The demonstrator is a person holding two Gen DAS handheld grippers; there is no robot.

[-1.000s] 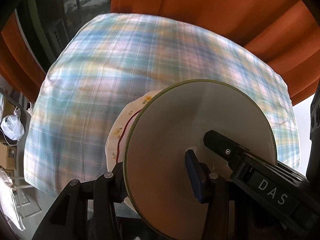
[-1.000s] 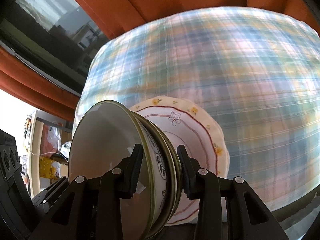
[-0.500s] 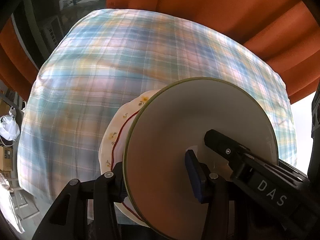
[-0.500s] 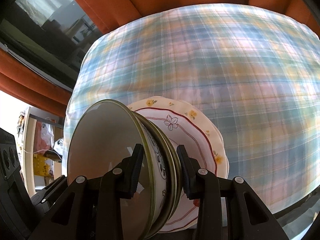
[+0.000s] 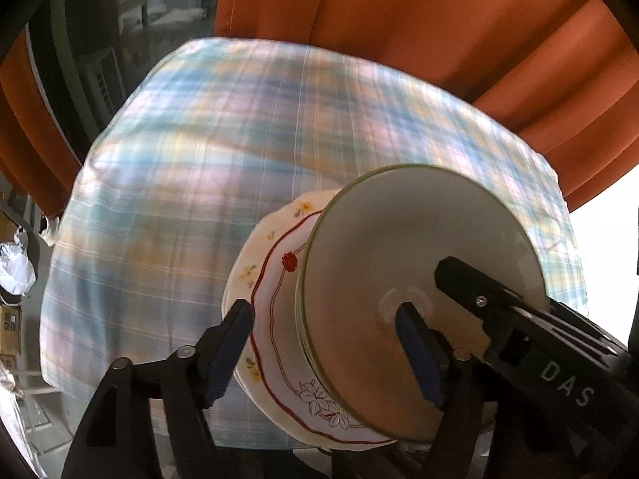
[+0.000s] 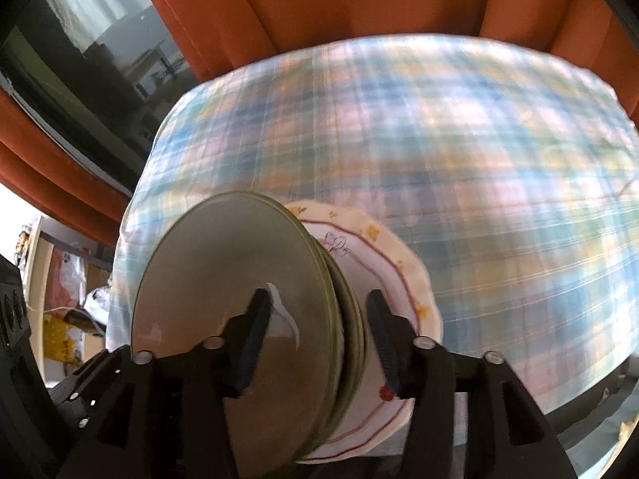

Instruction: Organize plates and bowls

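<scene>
A stack of nested green-rimmed bowls rests on a floral plate with a red line on the plaid tablecloth. My left gripper straddles plate and bowls, one finger outside the plate rim and one inside the top bowl. Its jaws are opening, with the pads off the stack. My right gripper straddles the bowl walls from the other side. Its jaws are opening too, and a gap shows beside each pad. One right finger also shows inside the bowl in the left wrist view.
Orange curtains hang behind the table, with a dark window to the left. Bags and boxes lie beyond the table's left edge. The tablecloth stretches away behind the stack.
Both grippers pinched the stack before, and now their fingers have spread away from it. More of the floral plate shows between the left gripper's fingers.
</scene>
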